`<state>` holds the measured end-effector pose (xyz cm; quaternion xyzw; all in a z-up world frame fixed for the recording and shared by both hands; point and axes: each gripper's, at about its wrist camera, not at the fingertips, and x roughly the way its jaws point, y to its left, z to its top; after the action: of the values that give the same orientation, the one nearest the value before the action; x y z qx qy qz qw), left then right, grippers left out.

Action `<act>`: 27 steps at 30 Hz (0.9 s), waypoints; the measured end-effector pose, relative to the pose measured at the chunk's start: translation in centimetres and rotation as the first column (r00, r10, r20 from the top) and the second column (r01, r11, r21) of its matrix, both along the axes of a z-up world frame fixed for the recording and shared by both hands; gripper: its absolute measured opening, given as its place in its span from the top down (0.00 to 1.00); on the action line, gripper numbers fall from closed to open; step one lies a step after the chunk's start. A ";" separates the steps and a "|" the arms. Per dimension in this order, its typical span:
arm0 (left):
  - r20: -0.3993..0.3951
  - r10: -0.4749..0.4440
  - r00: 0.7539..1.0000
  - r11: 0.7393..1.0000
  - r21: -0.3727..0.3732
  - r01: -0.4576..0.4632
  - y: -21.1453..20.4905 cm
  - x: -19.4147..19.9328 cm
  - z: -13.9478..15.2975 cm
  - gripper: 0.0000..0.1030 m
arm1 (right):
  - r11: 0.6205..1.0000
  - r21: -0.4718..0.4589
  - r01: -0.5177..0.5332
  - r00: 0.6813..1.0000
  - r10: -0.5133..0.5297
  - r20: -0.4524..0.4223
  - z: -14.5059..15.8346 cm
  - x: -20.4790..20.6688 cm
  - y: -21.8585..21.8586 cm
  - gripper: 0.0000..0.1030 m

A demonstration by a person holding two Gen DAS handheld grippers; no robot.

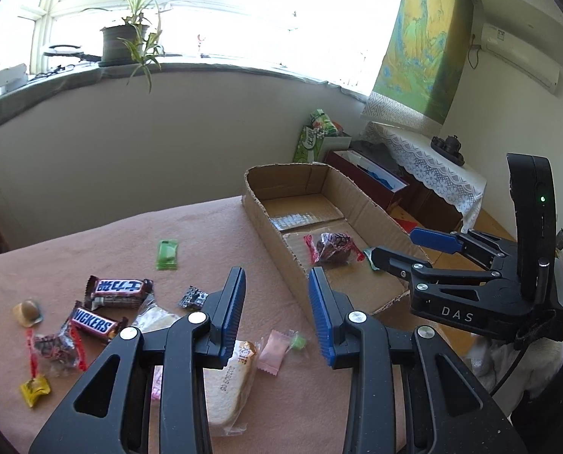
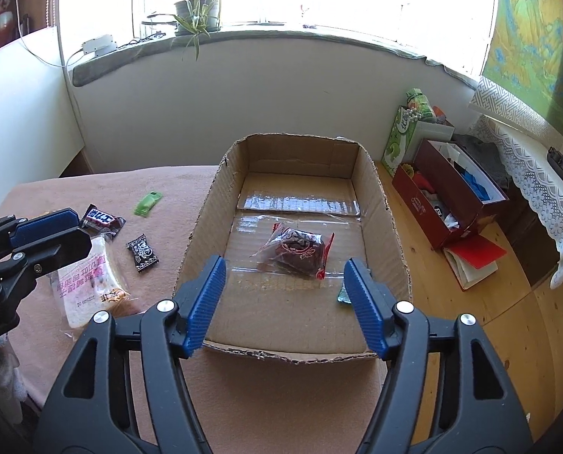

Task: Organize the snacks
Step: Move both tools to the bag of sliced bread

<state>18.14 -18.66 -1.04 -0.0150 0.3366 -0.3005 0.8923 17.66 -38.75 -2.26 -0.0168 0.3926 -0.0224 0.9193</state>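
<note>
An open cardboard box [image 2: 391,227] [image 1: 258,212] sits at the table's right edge. In it lie a clear-wrapped brown cake [image 2: 300,251] [image 1: 332,247] and a small green candy [image 2: 342,296] [image 1: 370,257]. My right gripper [image 2: 285,302] [image 1: 398,247] is open and empty over the box's near end. My left gripper [image 1: 277,314] [image 2: 60,232] is open and empty above loose snacks on the pink cloth: two Snickers bars [image 1: 118,291], a bread slice pack [image 1: 232,382] [image 2: 88,283], a black candy [image 2: 142,252], a green packet [image 1: 167,254] [image 2: 148,203], a pink candy [image 1: 272,352].
More sweets lie at the left: a wrapped brown cake [image 1: 56,348], a yellow candy [image 1: 34,389], a gold one [image 1: 28,312]. The wooden floor right of the table holds red boxes [image 2: 448,196] and a green carton [image 2: 398,140]. A wall and a windowsill stand behind.
</note>
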 end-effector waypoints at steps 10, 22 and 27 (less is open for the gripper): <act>-0.046 0.070 0.996 0.997 -0.027 -0.071 6.4 -0.9 -0.7 0.45 | 0.995 0.067 -0.075 0.997 0.073 0.020 0.3 -2.7 3.6 0.21; -0.169 0.083 0.982 0.995 -0.043 -0.092 9.4 -1.0 -4.5 0.40 | 0.970 0.144 -0.194 0.980 0.200 -0.024 -2.4 -4.1 8.7 0.21; -0.192 0.101 0.976 0.993 -0.044 -0.112 10.4 -0.1 -5.2 0.40 | 0.959 0.179 -0.221 0.970 0.235 -0.060 -4.3 -4.0 10.0 0.21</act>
<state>18.07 -8.26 -6.26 -0.0857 0.4106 -0.2585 0.8702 13.64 -28.76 -6.59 0.0160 0.4255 0.1183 0.8971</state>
